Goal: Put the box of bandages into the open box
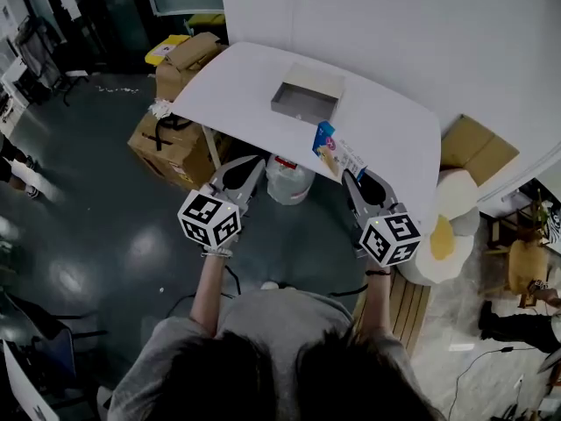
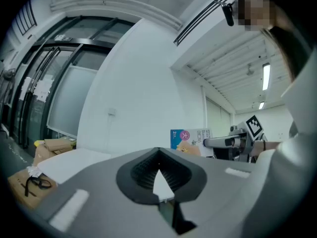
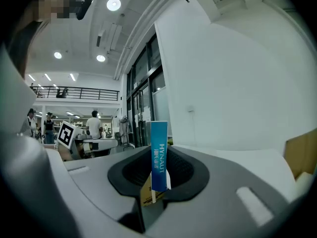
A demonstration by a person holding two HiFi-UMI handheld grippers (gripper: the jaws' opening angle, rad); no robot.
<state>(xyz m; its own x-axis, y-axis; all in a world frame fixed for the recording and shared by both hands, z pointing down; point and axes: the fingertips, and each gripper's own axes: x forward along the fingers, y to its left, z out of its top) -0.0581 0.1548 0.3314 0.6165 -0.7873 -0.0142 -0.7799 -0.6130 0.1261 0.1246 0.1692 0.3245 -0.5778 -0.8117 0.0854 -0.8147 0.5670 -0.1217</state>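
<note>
Your right gripper (image 1: 351, 179) pinches the box of bandages (image 1: 337, 151) edge-on between its fingers, ready for the open box (image 1: 306, 96) — while the left gripper (image 1: 252, 165) idles, fingers pressed together.

Right gripper (image 1: 352, 175) is holding the box of bandages (image 1: 336, 151) at the worktop's (image 1: 245, 73) near edge, open box (image 1: 307, 95) sitting beyond, left gripper (image 1: 252, 167) hovering alongside

dark hair (image 1: 254, 377) above a grey short-sleeved shirt (image 1: 272, 316), sleeves ending above the elbow, forearms bare. left gripper (image 1: 245, 167) and right gripper (image 1: 359, 181) alike: pale grey shells, black ribbed pads (image 2: 141, 175), a white cube (image 1: 210, 219) with black square markers at the rear of each.
</note>
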